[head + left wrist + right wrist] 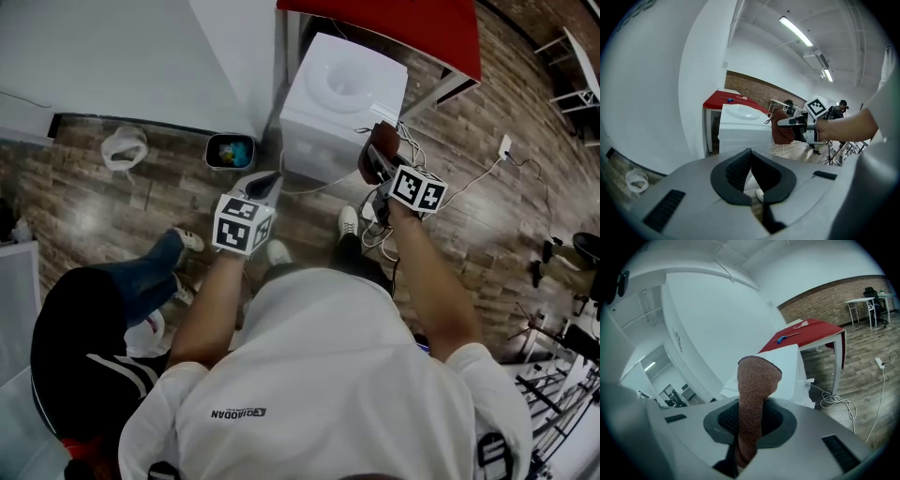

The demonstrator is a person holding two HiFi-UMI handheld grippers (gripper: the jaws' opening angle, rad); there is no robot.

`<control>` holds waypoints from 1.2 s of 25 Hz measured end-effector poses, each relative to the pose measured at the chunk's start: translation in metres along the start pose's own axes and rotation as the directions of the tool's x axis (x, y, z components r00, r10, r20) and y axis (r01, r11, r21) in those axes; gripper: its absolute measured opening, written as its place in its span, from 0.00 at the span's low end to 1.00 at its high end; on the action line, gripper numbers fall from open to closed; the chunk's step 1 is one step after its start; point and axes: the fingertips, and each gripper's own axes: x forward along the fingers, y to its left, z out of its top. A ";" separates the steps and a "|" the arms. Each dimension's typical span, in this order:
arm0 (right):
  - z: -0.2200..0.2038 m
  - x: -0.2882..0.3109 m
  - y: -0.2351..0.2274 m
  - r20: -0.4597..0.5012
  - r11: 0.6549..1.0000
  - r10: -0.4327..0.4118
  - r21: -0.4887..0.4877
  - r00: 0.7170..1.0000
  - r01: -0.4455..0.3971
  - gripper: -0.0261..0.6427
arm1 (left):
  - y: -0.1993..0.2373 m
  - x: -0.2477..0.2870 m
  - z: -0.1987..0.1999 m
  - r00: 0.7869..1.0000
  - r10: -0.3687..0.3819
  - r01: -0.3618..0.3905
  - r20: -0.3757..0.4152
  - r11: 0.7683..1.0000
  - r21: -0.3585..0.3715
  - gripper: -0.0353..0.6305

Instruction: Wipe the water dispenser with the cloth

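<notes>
Two claws are raised in front of the dispenser. The right claw (750, 414) is pinching the cloth (757, 380), which stands up from between its jaws as a brown, rolled wad. Just past the wad, ahead of this claw, is the white dispenser (791, 365). From the head view the cloth (372, 161) sits at the dispenser's (342, 94) near right corner, and I cannot tell whether it touches. The left claw (750, 161) has its jaws pressed together on nothing, with the dispenser ahead of it and apart. Beyond the dispenser is a red table (806, 333).

The step in hand looks like bringing the cloth onto the dispenser, with wiping barely begun, if at all. The next move calls for laying the wad against a panel and sweeping along it. The pinch should stay firm so the cloth doesn't pull out.
</notes>
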 end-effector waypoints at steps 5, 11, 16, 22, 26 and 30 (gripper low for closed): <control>-0.004 -0.024 -0.030 0.018 0.998 -0.058 0.039 0.998 0.057 0.12 | -0.006 0.004 0.003 1.000 -0.011 0.011 -0.001 1.000 0.011 0.04; -0.010 -0.051 -0.063 0.029 0.990 -0.137 0.030 0.990 0.136 0.12 | -0.014 0.007 0.000 1.000 -0.025 0.025 -0.007 0.999 0.026 0.04; -0.007 -0.065 -0.049 -0.037 0.885 -0.243 -0.417 0.969 0.205 0.12 | -0.021 0.008 -0.001 0.999 -0.037 0.037 -0.006 0.999 0.028 0.04; -0.020 -0.035 0.015 -0.123 0.572 -0.276 -0.818 0.953 0.060 0.12 | -0.022 0.009 -0.003 0.999 -0.037 0.037 -0.005 0.999 0.008 0.04; -0.046 -0.003 0.026 -0.175 0.394 -0.328 -0.919 0.928 -0.034 0.12 | -0.024 0.010 -0.007 0.999 -0.040 0.040 -0.009 0.999 0.011 0.04; -0.072 0.024 0.018 -0.207 0.314 -0.379 -0.945 0.902 -0.085 0.12 | -0.023 0.010 -0.011 0.999 -0.033 0.033 -0.008 0.999 -0.003 0.04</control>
